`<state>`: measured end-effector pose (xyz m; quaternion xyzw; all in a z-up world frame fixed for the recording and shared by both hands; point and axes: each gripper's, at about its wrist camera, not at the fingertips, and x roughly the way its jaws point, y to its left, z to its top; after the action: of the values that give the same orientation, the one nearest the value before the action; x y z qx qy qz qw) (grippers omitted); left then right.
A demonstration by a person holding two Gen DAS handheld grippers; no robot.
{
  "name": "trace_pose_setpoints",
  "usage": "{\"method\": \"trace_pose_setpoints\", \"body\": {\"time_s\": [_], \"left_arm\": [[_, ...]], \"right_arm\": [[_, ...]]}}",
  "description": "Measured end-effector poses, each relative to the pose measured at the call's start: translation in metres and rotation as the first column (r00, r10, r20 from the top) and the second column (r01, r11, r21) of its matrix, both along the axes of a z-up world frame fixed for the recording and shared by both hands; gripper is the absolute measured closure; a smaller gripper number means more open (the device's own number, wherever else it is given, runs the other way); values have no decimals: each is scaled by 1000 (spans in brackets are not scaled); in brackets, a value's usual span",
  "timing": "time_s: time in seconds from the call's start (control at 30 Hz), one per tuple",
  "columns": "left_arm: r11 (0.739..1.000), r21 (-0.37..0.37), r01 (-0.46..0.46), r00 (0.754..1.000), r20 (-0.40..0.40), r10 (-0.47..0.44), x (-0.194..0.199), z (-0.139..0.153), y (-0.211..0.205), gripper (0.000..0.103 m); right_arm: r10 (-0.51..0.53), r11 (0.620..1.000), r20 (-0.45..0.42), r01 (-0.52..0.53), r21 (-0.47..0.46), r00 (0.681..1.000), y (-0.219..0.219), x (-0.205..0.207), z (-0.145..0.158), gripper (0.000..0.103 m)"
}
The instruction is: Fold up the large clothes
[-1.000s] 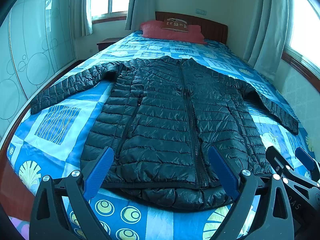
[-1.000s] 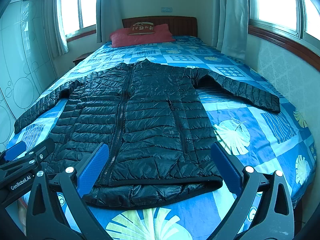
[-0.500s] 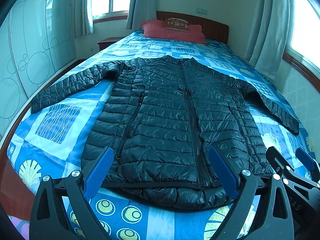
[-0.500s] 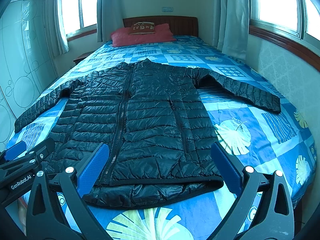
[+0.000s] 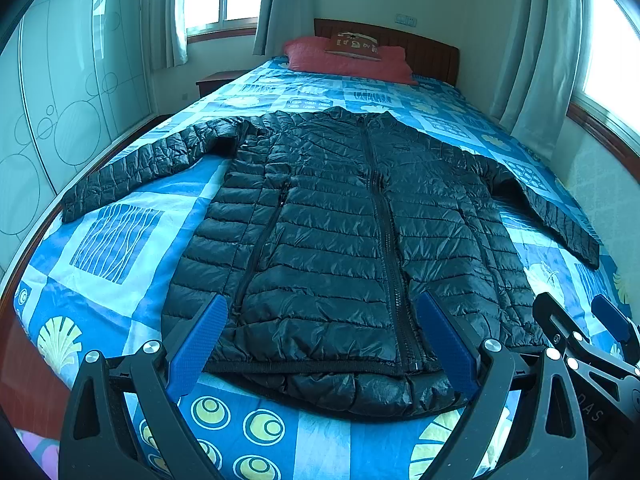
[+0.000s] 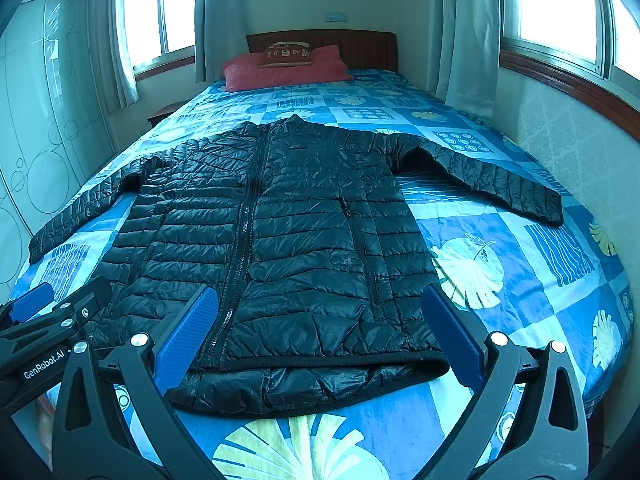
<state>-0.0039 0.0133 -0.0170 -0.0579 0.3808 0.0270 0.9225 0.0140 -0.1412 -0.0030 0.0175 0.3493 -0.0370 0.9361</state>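
A black quilted puffer jacket [image 5: 340, 232] [image 6: 296, 240] lies flat and zipped on the blue patterned bedspread [image 5: 116, 240] [image 6: 540, 264], both sleeves spread out to the sides, hem toward me. My left gripper [image 5: 320, 320] hovers open above the hem, nothing between its blue pads. My right gripper [image 6: 320, 312] also stands open over the hem, holding nothing. In the left wrist view the right gripper [image 5: 584, 336] shows at the lower right; in the right wrist view the left gripper [image 6: 56, 308] shows at the lower left.
Red pillows [image 5: 348, 58] [image 6: 284, 66] rest against the wooden headboard at the far end. A patterned wardrobe [image 5: 56, 120] runs along the left side, a nightstand [image 5: 216, 80] beyond it. Curtains and windows [image 6: 472, 40] flank the right wall.
Both views have shifted slightly; the jacket sits a touch higher in frame. The grippers stay open and the jacket has not moved.
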Motion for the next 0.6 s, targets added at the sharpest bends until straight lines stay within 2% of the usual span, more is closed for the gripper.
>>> {"method": "trace_pose_setpoints", "body": {"time_s": [0.37,0.47,0.6], "left_arm": [[1000,-25,0,1000,-26,-1,15,-7,6,8],[999,-35,-42,998,-55,40,29,-17,25,8],[989,-57,-138,986,-106,131,61,-33,70,8]], "right_arm": [[1,1000,-27,0,27,1000,-5,11,-11,2],[-16,998,-39,18,54,999,-18,22,-18,2],[-71,984,-53,79,162,996,-56,45,-28,3]]}}
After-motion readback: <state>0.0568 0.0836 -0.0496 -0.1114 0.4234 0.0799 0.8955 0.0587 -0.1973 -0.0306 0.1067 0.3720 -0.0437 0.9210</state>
